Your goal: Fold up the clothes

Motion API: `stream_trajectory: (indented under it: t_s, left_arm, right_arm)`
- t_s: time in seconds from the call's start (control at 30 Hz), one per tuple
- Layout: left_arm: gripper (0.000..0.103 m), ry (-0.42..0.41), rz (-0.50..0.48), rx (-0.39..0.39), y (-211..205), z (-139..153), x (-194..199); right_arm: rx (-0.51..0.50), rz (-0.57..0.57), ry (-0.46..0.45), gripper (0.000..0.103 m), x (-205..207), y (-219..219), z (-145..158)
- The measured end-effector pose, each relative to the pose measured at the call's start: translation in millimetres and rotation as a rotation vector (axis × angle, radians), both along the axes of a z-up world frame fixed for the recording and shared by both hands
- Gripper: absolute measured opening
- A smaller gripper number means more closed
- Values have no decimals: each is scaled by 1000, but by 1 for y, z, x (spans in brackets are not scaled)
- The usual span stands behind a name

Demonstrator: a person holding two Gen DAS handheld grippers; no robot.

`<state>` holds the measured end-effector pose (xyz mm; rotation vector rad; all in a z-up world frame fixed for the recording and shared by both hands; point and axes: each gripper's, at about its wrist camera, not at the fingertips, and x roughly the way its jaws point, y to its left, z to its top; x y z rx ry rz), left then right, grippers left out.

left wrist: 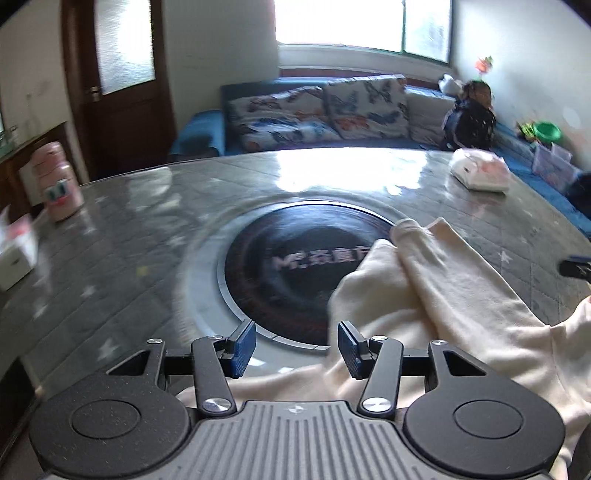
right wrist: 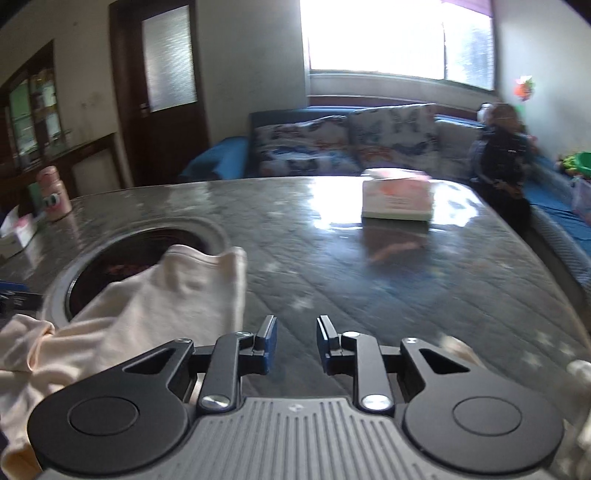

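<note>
Two wrist views of a garment-folding task, both blurred. The left tool (left wrist: 296, 345) was angled downward over the near part of the grey quilted-pattern tabletop (left wrist: 155, 236), its blue-padded fingers (left wrist: 243, 343) standing well apart with nothing between them; it was released. The cream garment (left wrist: 443, 295) lay on the tabletop to the right of this tool and passed beneath its right finger, without being pinched. A folded part of the garment reached up over the rim of the dark round inset (left wrist: 288, 266) at the tabletop's centre.

The right tool (right wrist: 295, 341) was likewise tilted downward above bare tabletop (right wrist: 369, 295), its fingers (right wrist: 267, 341) parted by a narrower gap, also empty and released. In the right wrist view the cream garment (right wrist: 155, 306) lay to the left of the tool, its far edge draped over the round inset (right wrist: 147, 243); a further pale fold showed at the lower right edge, too blurred to identify.

Secondary items: a white packet (left wrist: 480, 171) rested on the far right of the tabletop, appearing in the right wrist view as a flat pink-and-white package (right wrist: 397, 201). A pink bottle (left wrist: 61, 188) stood at the left edge, with a white box (left wrist: 14, 254) near it. Behind the tabletop ran a blue sofa (left wrist: 207, 133) with butterfly-print cushions (left wrist: 365, 107), below a bright window (left wrist: 362, 26).
</note>
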<state>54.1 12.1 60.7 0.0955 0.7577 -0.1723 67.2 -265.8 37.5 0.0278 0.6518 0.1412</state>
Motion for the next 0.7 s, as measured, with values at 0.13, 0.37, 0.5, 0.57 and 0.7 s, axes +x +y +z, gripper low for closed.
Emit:
stream_trajectory:
  t_s: [0.13, 0.37, 0.5, 0.57, 0.7]
  left_arm:
    - [53, 17, -38, 30, -20, -10, 22]
    - [53, 39, -65, 32, -35, -23, 55]
    - [53, 47, -78, 31, -40, -29, 65]
    - [53, 50, -87, 39, -43, -32, 70]
    - [52, 48, -108, 40, -44, -37, 75]
  right_arm:
    - [15, 56, 15, 30, 25, 17, -5]
    - [7, 131, 43, 32, 61, 36, -15]
    - [15, 137, 69, 32, 83, 40, -23]
    - [27, 135, 83, 32, 95, 41, -28]
    - [59, 133, 103, 32, 110, 40, -35]
